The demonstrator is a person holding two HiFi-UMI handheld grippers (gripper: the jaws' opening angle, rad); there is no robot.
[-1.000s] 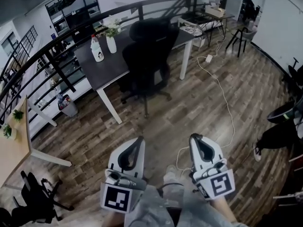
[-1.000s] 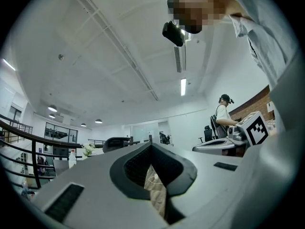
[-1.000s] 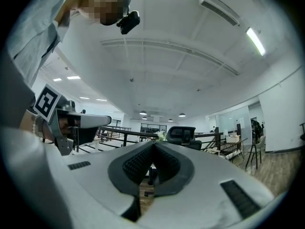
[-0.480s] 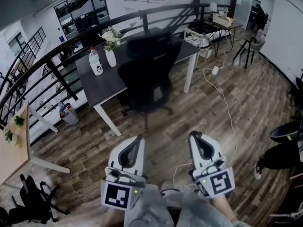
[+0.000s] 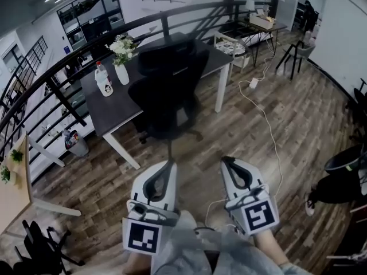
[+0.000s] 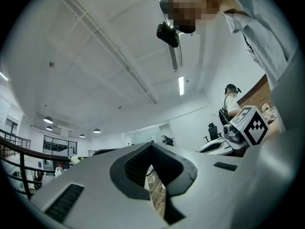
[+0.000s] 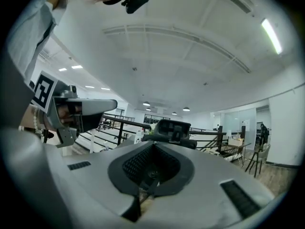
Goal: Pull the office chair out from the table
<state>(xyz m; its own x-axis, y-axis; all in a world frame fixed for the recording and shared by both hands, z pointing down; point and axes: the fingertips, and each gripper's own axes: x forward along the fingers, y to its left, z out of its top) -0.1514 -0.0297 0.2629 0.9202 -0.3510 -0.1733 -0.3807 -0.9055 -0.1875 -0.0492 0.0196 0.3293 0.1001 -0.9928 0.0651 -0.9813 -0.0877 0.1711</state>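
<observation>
A black office chair (image 5: 169, 87) stands pushed in at the near side of a dark-topped table (image 5: 117, 105) with white legs, its backrest facing me. Its headrest (image 7: 172, 128) shows above the jaws in the right gripper view. My left gripper (image 5: 168, 166) and right gripper (image 5: 227, 161) are held side by side low in the head view, both shut and empty, pointing toward the chair and still short of it over the wood floor. From the left gripper view the chair is hidden.
A bottle (image 5: 103, 79) and a vase of flowers (image 5: 121, 62) stand on the table. A black railing (image 5: 69, 67) runs behind it. A white cable (image 5: 269, 130) trails across the floor at right. More desks (image 5: 246, 30) and chairs stand farther back.
Both grippers and the head view have advanced toward the chair, which now looks larger and closer. The jaws stayed shut.
</observation>
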